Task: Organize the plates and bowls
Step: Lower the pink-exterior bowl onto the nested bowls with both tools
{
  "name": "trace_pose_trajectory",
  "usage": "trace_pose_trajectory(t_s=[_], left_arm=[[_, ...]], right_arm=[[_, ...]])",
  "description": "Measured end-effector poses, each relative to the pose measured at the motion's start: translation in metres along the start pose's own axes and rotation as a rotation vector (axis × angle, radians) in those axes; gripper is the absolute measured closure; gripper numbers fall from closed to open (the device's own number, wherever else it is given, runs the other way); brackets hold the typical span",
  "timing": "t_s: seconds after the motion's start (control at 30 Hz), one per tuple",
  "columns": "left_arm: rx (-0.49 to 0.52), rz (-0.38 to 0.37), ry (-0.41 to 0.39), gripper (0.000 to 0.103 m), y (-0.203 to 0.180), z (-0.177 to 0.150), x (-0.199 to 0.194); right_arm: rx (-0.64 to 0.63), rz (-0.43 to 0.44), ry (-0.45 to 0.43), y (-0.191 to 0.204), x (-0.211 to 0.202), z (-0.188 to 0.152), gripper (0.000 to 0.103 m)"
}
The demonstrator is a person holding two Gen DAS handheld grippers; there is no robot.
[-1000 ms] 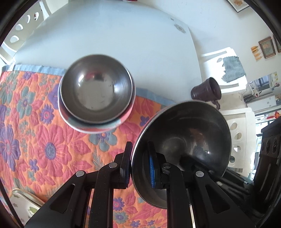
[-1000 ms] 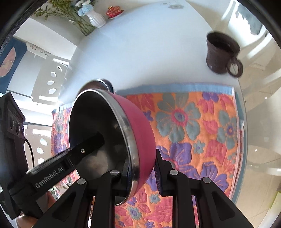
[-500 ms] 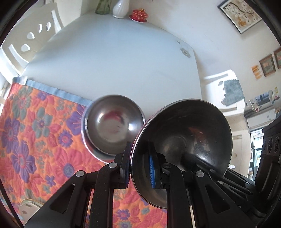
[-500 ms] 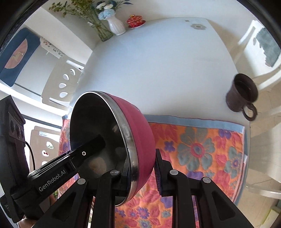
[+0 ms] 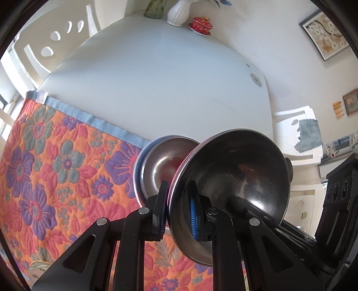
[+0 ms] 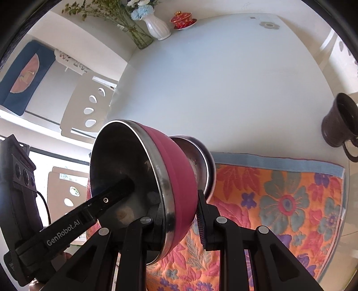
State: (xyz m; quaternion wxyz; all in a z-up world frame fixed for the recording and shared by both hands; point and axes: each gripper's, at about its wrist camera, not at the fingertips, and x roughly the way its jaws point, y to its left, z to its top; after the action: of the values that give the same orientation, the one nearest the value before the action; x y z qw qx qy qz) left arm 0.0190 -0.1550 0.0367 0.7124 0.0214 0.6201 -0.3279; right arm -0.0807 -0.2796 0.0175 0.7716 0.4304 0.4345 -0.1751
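Both grippers clamp the same pink bowl with a steel inside (image 5: 235,174), held tilted on edge above the floral cloth. My left gripper (image 5: 177,212) is shut on one side of its rim. My right gripper (image 6: 179,220) is shut on the opposite side, where the bowl's pink outside (image 6: 174,170) shows. Just behind it a stack of steel bowls (image 5: 156,165) sits at the cloth's far edge; it also shows in the right wrist view (image 6: 201,161), partly hidden by the held bowl.
A floral quilted cloth (image 5: 56,167) covers the near part of the white table (image 5: 156,85). A dark mug (image 6: 340,120) stands at the right. A white vase (image 6: 156,26) and a red lidded cup (image 6: 182,19) stand at the far end. A patterned plate (image 5: 37,267) lies at the bottom left.
Both grippers carried the pink bowl toward the far edge of the cloth. The stacked bowls now sit directly behind the held bowl instead of up and left of it.
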Motion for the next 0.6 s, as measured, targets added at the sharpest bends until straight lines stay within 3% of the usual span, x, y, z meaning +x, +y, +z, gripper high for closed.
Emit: trace_pose_trajectory(t_s=[0.6], left_arm=[[-0.022,0.001,0.046,0.089,0.025,0.012,0.036]], right_arm=[[0.02,-0.007,0.047,-0.004,0.048,0.011,0.081]])
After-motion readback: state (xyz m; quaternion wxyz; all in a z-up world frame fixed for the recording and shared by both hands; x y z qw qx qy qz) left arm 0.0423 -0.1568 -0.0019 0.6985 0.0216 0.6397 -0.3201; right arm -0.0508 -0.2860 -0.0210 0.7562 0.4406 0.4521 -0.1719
